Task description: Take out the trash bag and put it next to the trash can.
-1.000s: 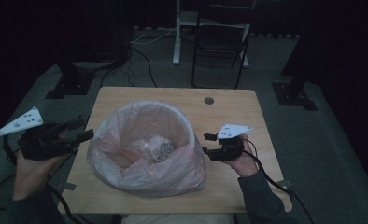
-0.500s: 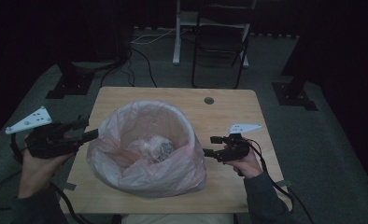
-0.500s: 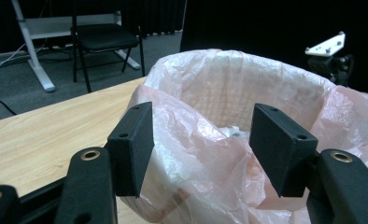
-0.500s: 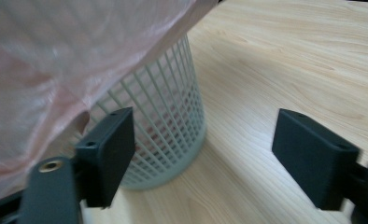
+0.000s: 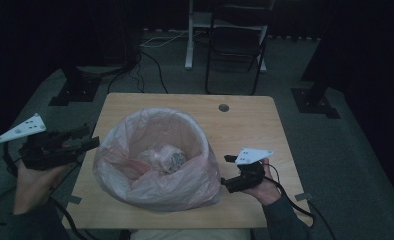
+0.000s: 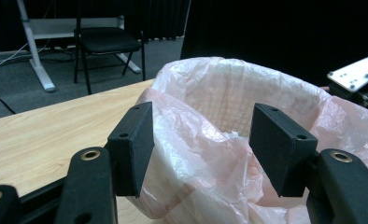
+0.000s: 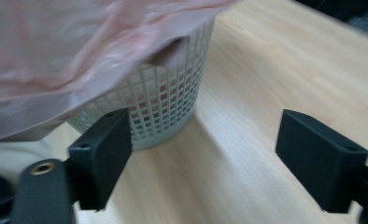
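Note:
A basket lined with a thin pink plastic bag [image 5: 155,150] stands mid-table, and a crumpled wad [image 5: 167,157] lies inside it. The basket's white mesh wall [image 7: 163,102] shows below the bag's overhang. My left gripper [image 5: 91,143] hovers at the bag's left rim, open. In the left gripper view [image 6: 205,149] the pink bag [image 6: 229,102] fills the space beyond its jaws and neither pad presses on it. My right gripper [image 5: 226,171] is low at the basket's right side, its jaws having just been opening. They stand wide [image 7: 203,154] over bare wood with nothing between them.
The wooden table [image 5: 245,120] has a cable hole [image 5: 223,107] near its far edge. A black chair [image 5: 237,45] and a white stand leg [image 5: 189,35] are on the floor behind. Tripod feet [image 5: 315,102] flank the table. Cables trail from both grippers.
My right gripper has slid toward the table's near edge along the basket's right side and its jaws have spread. The left gripper has stayed put.

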Available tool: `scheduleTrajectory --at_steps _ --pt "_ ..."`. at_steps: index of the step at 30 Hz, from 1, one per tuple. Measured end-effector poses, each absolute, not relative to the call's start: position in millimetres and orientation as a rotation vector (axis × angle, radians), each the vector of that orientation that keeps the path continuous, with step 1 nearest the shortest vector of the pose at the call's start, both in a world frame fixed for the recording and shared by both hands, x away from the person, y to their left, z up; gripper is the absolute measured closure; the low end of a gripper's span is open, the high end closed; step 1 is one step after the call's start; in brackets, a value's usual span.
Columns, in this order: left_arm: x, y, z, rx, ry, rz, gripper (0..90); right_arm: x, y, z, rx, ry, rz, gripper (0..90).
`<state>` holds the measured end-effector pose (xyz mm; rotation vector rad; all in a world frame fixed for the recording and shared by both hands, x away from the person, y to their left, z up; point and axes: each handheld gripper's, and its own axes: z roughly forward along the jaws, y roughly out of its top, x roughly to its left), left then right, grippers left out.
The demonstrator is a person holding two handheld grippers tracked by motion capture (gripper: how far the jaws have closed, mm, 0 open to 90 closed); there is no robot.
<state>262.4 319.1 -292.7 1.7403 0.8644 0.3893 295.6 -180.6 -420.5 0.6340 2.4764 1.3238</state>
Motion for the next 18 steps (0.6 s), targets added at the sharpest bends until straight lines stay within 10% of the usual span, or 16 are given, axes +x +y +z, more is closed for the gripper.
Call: scheduleTrajectory --at_steps 18 --pt "266 318 -295 1.743 0.884 0.371 40.3 272 -161 -395 0.405 2.351 1.427 15.7"
